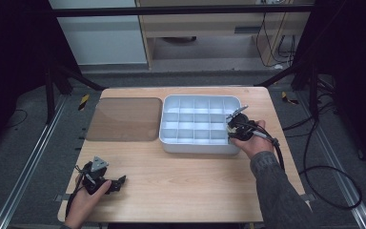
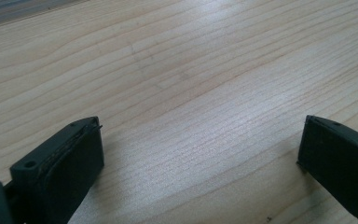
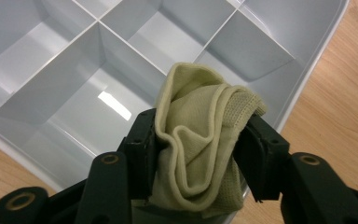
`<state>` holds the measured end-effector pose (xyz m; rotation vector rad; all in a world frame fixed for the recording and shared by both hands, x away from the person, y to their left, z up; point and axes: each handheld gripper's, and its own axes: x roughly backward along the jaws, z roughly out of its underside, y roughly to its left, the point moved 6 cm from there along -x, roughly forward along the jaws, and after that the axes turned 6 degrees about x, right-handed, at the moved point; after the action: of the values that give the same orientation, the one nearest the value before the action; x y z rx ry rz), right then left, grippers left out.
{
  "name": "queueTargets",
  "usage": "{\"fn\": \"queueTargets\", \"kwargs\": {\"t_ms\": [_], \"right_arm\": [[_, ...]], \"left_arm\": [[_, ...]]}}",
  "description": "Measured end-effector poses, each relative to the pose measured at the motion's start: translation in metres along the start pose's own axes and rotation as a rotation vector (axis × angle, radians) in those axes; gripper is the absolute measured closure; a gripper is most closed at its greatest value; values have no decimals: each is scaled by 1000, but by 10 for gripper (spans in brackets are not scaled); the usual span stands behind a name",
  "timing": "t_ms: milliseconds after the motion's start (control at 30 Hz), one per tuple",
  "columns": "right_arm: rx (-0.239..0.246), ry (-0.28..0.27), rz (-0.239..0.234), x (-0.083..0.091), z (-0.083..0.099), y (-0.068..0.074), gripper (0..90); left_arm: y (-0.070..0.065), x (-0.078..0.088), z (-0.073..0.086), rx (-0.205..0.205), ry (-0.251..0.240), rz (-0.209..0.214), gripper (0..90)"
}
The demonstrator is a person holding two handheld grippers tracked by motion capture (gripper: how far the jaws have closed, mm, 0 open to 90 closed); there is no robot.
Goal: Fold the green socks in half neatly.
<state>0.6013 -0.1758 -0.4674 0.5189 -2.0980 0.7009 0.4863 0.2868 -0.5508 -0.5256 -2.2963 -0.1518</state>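
A white tray [image 1: 171, 143] divided into several compartments sits on the wooden table, right of centre. My right gripper [image 1: 232, 128] hovers over the tray's near right corner, shut on a bunched pale yellow cloth [image 3: 200, 140]. In the right gripper view the cloth bulges up between the two black jaws, above a compartment [image 3: 74, 112] by the tray's outer wall [image 3: 317, 65]. My left gripper [image 1: 119, 182] rests low over the table's near left part. It is open, and bare wood [image 2: 200, 135] lies between its fingers [image 2: 65, 158].
A brown translucent lid [image 1: 124, 119] lies flat on the table to the left of the tray. The compartments I can see hold nothing. Bare wood spans the table's near half between my two hands. Cables trail off the table's right side.
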Motion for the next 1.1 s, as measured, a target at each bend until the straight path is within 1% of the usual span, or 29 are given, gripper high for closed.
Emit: {"fn": "queueTargets", "kwargs": {"t_ms": [133,500,633,867,1033,1100], "right_arm": [[-13,-10,-7,3,0,-1,491],[-61,-54,-35,16,-1,-6,488],[-66,-60,-43,18,0,-7,512],[-74,-65,-46,19,0,-8,517],[-80,-82,-53,21,-2,-8,547],[-83,-81,-56,23,-2,-8,563]], "left_arm": [[0,0,0,3,-3,0,0],[-1,0,0,0,0,2,0],[-1,0,0,1,-1,3,0],[-1,0,0,0,0,3,0],[-1,0,0,0,0,3,0],[-1,0,0,0,0,3,0]]}}
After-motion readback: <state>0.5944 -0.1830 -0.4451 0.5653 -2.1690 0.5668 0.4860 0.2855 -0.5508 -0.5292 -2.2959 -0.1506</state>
